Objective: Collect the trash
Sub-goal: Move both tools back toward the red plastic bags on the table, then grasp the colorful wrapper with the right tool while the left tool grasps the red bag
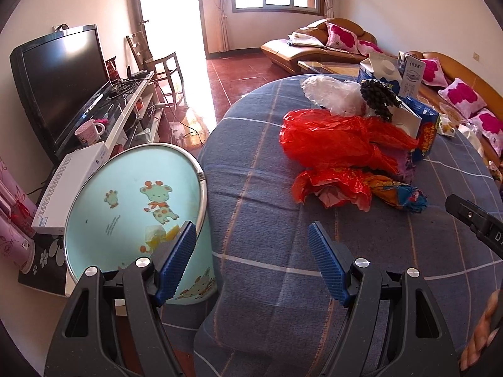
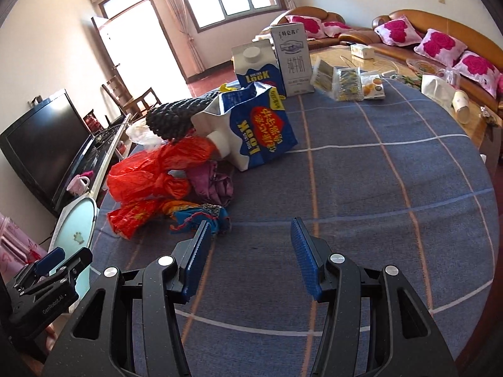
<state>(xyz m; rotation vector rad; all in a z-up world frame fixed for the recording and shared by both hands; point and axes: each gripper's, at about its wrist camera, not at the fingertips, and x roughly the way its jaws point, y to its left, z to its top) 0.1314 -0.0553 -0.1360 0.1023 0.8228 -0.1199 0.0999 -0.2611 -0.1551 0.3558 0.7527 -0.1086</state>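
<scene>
In the left wrist view, the left gripper (image 1: 251,235) hangs released and empty over the near edge of the counter (image 1: 251,163), with the pale blue trash bin (image 1: 125,194) just beside its left finger and the heap of red plastic bags (image 1: 333,144) well ahead and to the right. In the right wrist view, the right gripper (image 2: 250,231) is likewise released with nothing between its pads, and the red plastic bags (image 2: 147,172) and a colourful wrapper (image 2: 201,216) lie just ahead to its left, the wrapper nearly touching the left finger.
</scene>
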